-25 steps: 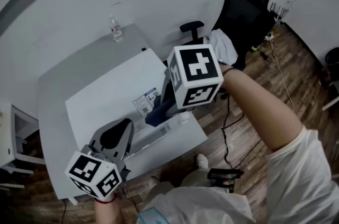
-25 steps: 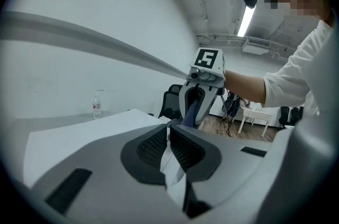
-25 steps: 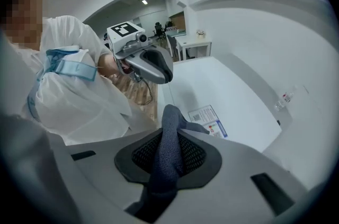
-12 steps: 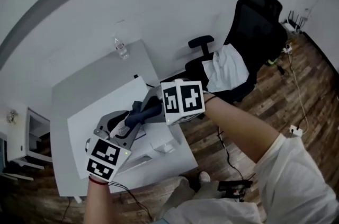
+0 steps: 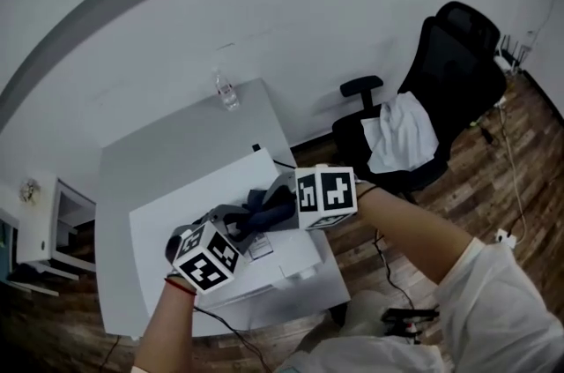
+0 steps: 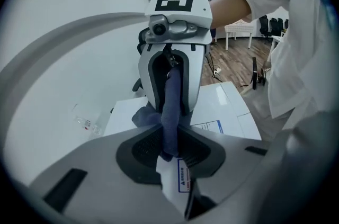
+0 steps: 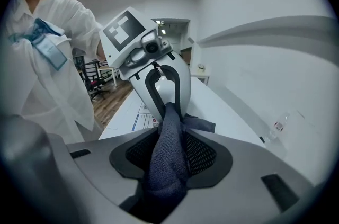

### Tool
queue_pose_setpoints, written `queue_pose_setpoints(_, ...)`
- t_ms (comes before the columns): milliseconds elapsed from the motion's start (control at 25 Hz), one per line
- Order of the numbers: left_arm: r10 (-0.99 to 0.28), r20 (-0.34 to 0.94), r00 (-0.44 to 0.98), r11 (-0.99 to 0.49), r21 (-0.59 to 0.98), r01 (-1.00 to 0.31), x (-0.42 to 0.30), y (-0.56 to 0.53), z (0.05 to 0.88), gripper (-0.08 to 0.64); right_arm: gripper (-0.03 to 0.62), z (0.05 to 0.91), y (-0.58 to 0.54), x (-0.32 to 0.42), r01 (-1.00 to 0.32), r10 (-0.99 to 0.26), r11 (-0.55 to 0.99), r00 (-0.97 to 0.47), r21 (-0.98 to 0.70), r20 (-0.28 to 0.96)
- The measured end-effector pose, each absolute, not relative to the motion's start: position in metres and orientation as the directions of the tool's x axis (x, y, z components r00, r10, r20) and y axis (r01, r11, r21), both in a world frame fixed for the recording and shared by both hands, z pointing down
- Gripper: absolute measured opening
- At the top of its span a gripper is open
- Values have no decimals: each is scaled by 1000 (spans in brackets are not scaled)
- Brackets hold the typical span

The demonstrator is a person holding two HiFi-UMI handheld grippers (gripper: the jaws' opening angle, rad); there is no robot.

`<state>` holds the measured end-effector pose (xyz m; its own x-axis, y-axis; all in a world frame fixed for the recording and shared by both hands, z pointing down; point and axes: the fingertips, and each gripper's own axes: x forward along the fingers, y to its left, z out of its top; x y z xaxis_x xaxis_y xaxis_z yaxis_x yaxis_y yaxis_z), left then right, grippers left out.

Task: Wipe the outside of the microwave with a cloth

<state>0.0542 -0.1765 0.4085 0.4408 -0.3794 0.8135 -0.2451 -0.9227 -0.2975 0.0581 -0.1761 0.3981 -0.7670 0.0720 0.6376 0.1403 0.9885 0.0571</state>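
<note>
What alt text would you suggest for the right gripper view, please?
A dark blue cloth lies between the jaws of the right claw, which have just been opening, and stretches to the left claw opposite, whose jaws have just been closing on its far end. Beneath is the white microwave; a person in white stands at left.

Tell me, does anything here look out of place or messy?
One thing: a crumpled white cloth lies dumped on the seat of the black office chair, away from the grey table. The clear plastic bottle stands upright near the table's far edge, and nothing looks spilled.
</note>
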Motion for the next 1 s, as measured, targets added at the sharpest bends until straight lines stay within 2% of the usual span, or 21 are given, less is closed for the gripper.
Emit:
queue_pose_setpoints(120,-332,846,416,-939,-256,-229,56,-178,408,75,175,392,-178,71,168,95,985,-730,42,677)
queue_pose_setpoints(400,-303,895,326,-944,-235,-233,57,-178,408,75,175,384,-183,98,264,137,963,-665,59,734)
queue_pose_setpoints(520,-284,919,275,-943,-214,-256,59,-178,410,74,182,374,-184,103,292,191,956,-714,38,673)
queue_pose_setpoints(600,-267,929,257,-943,-196,-270,60,-179,412,74,236,360,-191,110,277,206,961,-767,24,608)
queue_pose_setpoints(680,-261,933,247,-940,-188,-283,61,-180,412,74,238,354,-197,118,278,216,961,-778,15,590)
queue_pose_setpoints(880,-264,935,237,-931,-183,-315,57,-178,412,74,238,376,-179,106,350,269,937,-694,-14,668)
queue_pose_setpoints(1000,-256,935,246,-931,-169,-323,56,-181,411,74,238,381,-181,91,338,236,941,-676,9,699)
